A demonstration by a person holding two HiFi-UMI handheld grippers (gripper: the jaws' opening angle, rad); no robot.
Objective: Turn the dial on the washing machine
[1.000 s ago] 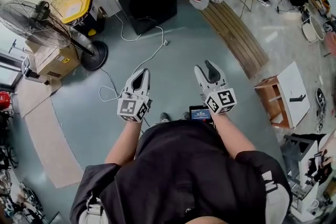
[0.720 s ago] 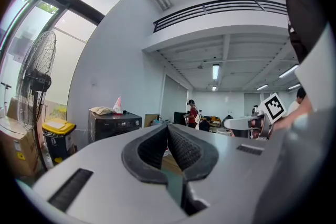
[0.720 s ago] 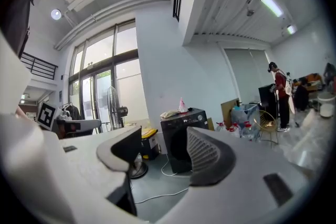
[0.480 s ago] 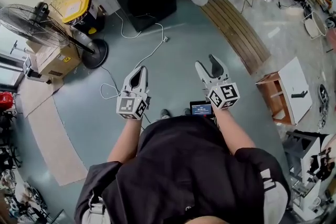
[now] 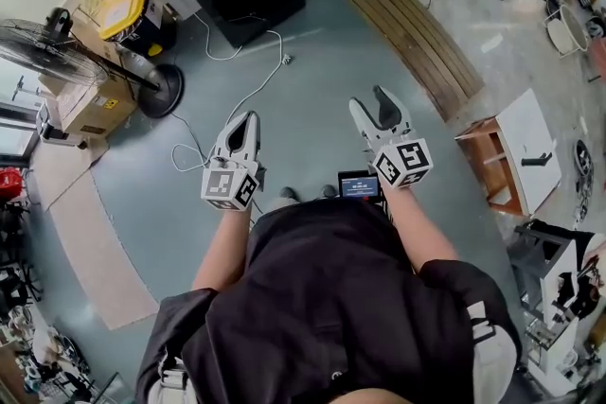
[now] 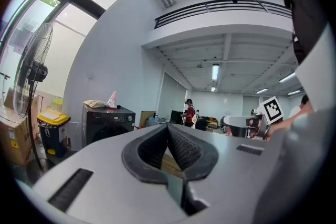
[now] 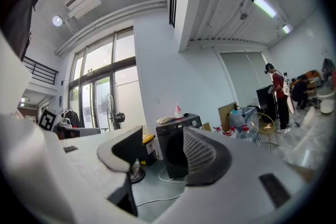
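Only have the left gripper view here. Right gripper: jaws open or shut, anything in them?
Observer: Right gripper jaws stand apart and have just been opening. Nothing is between them; the black front-loading washing machine shows through the gap, far off.
Operator: What's on the floor on the way to the machine?
Observer: A white power cable trails from the machine across the grey floor, and its plug lies on the open floor.
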